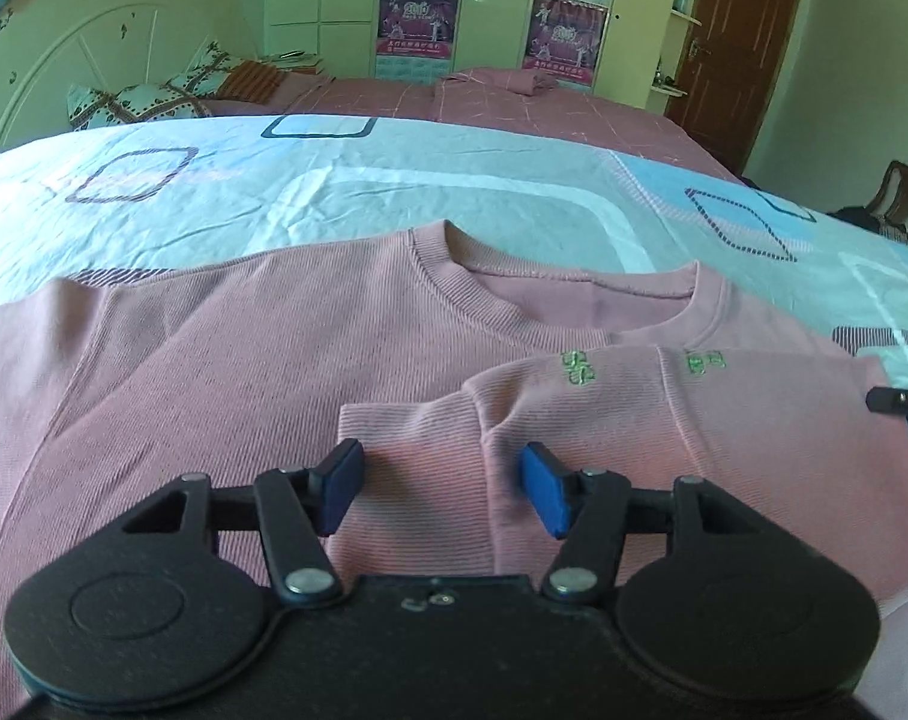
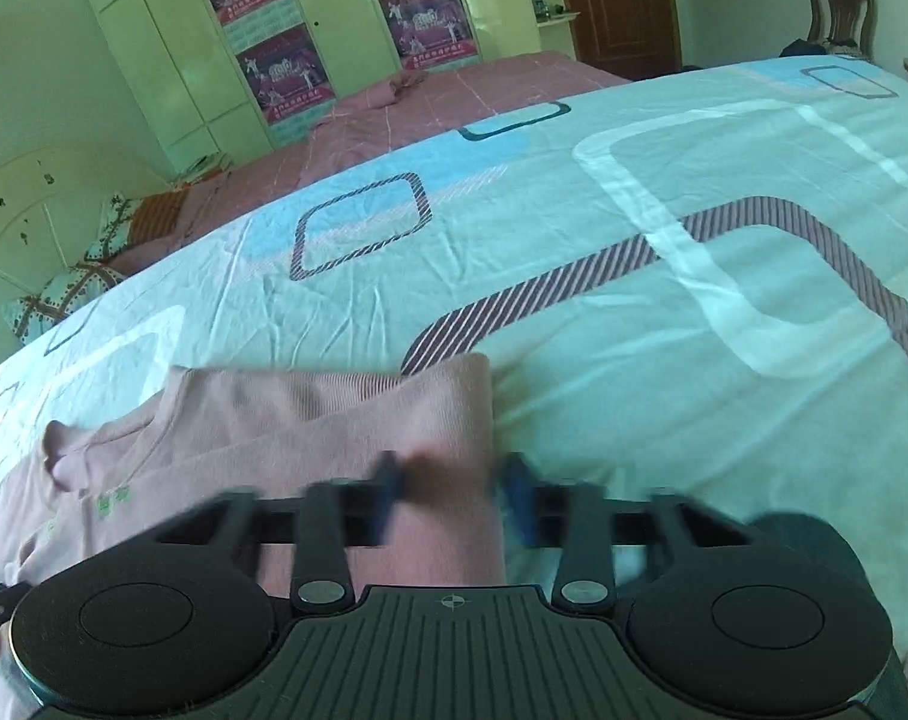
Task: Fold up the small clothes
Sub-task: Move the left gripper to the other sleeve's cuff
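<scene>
The pink sweater [image 1: 225,360] lies flat on a bed covered with a light blue patterned sheet [image 1: 393,180], neckline toward the far side. One sleeve [image 1: 664,420] is folded across the chest, its ribbed cuff landing near the middle, and there's some small green embroidery on it.

The left gripper [image 1: 441,489] hangs right over that folded cuff with its blue pads spread apart, one either side of the cuff edge, not pinching anything. Cloth sits under the gap but the pads aren't pressing it.

The right gripper [image 2: 454,495] is over at the right-hand edge of the sweater [image 2: 333,420], where the fabric meets the bare sheet [image 2: 634,240]. That view is pretty smeared with motion blur, so the fingers are fuzzy; there's a visible gap between them with pink cloth in it, but whether they're actually gripping it can't be told.

Far back there's a second bed with a pink cover [image 1: 514,102], green wardrobes [image 1: 321,0] and a brown door [image 1: 736,42].
</scene>
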Available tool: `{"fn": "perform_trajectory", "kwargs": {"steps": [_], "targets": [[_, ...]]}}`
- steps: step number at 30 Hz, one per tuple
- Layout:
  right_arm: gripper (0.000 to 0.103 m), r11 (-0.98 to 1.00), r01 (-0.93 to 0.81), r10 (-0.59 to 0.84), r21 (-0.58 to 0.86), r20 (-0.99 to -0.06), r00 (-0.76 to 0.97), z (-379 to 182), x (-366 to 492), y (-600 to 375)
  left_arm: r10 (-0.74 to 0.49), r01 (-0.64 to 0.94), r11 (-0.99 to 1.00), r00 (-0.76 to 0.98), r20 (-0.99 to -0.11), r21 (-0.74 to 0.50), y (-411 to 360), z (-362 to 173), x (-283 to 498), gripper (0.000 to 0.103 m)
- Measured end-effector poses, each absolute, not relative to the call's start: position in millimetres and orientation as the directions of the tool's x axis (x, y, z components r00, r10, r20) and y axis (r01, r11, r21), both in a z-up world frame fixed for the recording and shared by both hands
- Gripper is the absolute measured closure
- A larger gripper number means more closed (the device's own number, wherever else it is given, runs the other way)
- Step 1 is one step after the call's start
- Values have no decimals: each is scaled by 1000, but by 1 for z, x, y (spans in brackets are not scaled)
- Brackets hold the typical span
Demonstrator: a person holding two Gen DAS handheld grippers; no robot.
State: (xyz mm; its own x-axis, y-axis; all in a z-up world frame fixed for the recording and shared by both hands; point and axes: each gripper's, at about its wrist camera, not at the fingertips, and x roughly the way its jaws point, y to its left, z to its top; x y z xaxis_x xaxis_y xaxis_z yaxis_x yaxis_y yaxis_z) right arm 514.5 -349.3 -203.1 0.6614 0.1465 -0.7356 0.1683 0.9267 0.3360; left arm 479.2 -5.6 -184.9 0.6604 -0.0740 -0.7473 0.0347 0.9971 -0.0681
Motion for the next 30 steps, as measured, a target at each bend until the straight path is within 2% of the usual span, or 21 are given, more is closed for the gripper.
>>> {"fn": "perform_trajectory", "kwargs": {"steps": [2, 5, 8, 11, 15, 17, 19, 23, 30], "targets": [[87, 932, 168, 136, 323, -738, 661, -204, 520, -348, -67, 34, 998, 658, -750, -60, -7, -184, 479, 45], [89, 966, 139, 68, 219, -733, 676, -205, 518, -343, -51, 31, 999, 654, -755, -40, -10, -181, 479, 44], [89, 961, 152, 67, 231, -729, 681, -206, 518, -343, -30, 16, 1000, 649, -760, -25, -10, -181, 479, 37], [87, 967, 152, 42, 204, -716, 697, -194, 507, -338, -24, -12, 999, 651, -758, -43, -3, -171, 474, 35], [86, 974, 64, 107, 216, -694, 712, -178, 482, -316, 6, -38, 999, 654, -756, -25, 11, -158, 460, 29], [79, 974, 20, 146, 228, -688, 710, -174, 472, -301, 24, -59, 998, 657, -754, -20, 22, -152, 451, 27], [49, 971, -20, 180, 237, -678, 712, -170, 462, -282, 51, -86, 996, 654, -754, -8, 34, -145, 441, 25], [46, 959, -122, 264, 255, -655, 708, -162, 444, -240, 96, -151, 989, 663, -742, -6, 66, -131, 417, 19], [46, 927, -246, 373, 282, -645, 667, -149, 427, -167, 170, -314, 948, 638, -751, -52, 154, -123, 381, 19]]}}
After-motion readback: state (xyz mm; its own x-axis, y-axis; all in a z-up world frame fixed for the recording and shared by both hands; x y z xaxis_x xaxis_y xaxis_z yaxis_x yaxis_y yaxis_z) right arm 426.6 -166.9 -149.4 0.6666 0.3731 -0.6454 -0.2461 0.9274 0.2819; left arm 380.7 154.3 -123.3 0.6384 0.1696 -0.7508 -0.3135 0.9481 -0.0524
